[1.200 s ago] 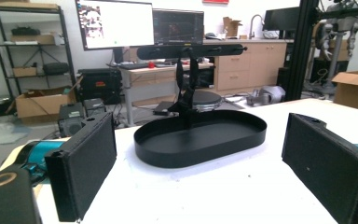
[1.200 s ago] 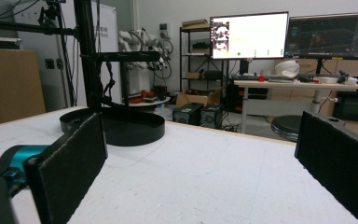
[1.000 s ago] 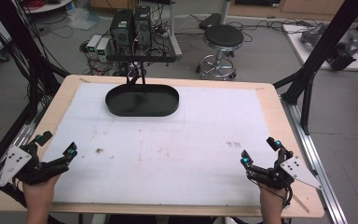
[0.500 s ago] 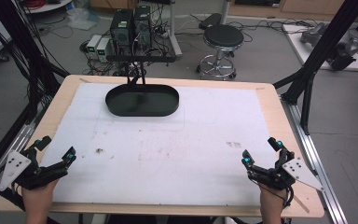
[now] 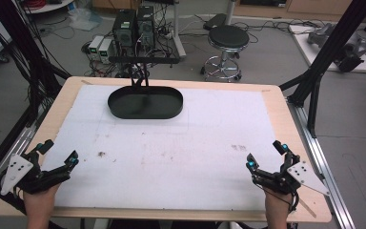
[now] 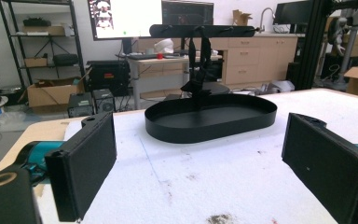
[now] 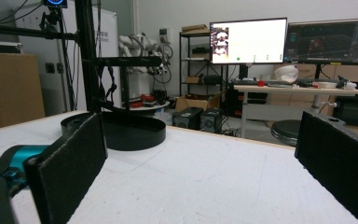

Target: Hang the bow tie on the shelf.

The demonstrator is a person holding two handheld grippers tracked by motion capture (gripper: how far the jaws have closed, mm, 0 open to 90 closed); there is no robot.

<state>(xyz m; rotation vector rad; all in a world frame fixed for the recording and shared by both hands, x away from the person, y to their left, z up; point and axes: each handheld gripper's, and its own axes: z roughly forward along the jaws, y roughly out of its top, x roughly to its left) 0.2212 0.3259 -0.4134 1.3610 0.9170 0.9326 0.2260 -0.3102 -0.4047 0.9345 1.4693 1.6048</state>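
Left claw (image 5: 57, 151) sits at seven o'clock on the tabletop (image 5: 276, 102), jaws spread wide with nothing between them. Right claw (image 5: 266, 153) is at five o'clock, jaws just as wide and holding nothing. Up at twelve o'clock, a black oval tray (image 5: 145, 103) rests on the white sheet (image 5: 181, 148), well apart from both claws. The left gripper view has that tray dead ahead, beyond its pads (image 6: 86, 165).

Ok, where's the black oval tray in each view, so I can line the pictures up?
High view: black oval tray at the far edge of the white mat, left of centre.
Left gripper view: centre, just above the middle.
Right gripper view: left of centre, partly behind the jaw.
Shared landmark: the black stand rising behind the tray.
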